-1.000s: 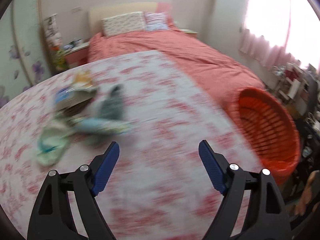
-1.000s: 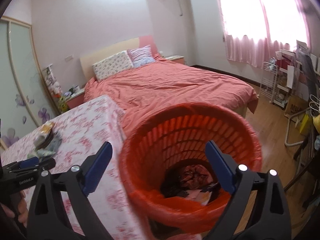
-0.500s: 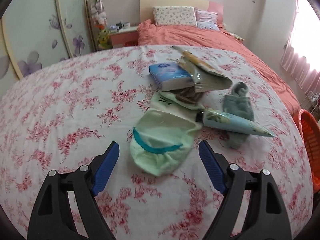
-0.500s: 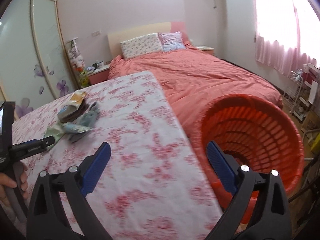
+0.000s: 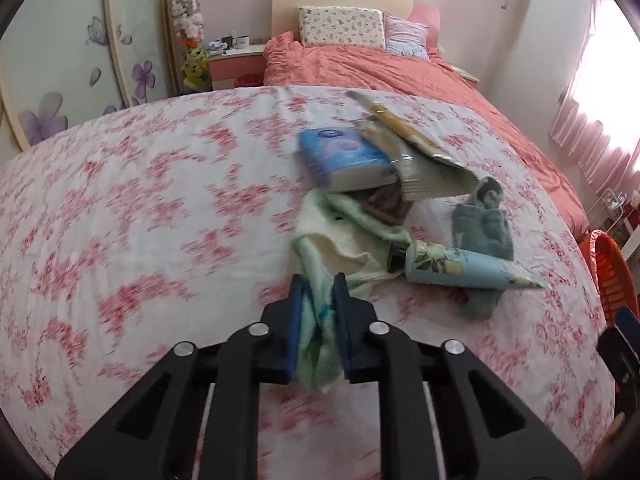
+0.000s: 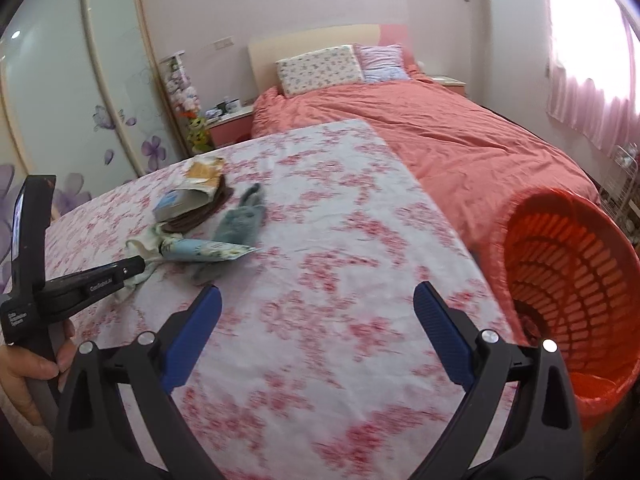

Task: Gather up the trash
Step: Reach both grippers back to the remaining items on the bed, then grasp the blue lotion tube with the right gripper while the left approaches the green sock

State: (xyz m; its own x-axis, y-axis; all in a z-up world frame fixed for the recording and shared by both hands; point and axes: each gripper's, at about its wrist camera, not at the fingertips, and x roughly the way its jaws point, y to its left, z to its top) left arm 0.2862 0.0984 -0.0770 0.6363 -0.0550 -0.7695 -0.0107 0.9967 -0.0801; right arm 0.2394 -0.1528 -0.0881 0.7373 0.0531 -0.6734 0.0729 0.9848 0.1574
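Note:
My left gripper (image 5: 318, 286) is shut on a pale green cloth (image 5: 320, 336) lying on the floral table (image 5: 160, 220); it also shows in the right wrist view (image 6: 136, 266). Behind the cloth lie a light blue tube (image 5: 460, 266), a grey-green sock (image 5: 482, 224), a blue tissue pack (image 5: 344, 156) and a crumpled wrapper (image 5: 420, 148). My right gripper (image 6: 316, 308) is open and empty above the table's near part. The orange trash basket (image 6: 572, 276) stands at the table's right edge, with some trash at its bottom.
A bed with a coral cover (image 6: 440, 128) lies beyond the table. A nightstand (image 6: 228, 120) and sliding wardrobe doors (image 6: 72, 92) stand at the back left. A wire rack (image 6: 624, 176) stands at the far right near the curtained window.
My left gripper swung left from the basket to the pile, then moved forward and closed on the green cloth. My right gripper swung left from over the basket to over the table.

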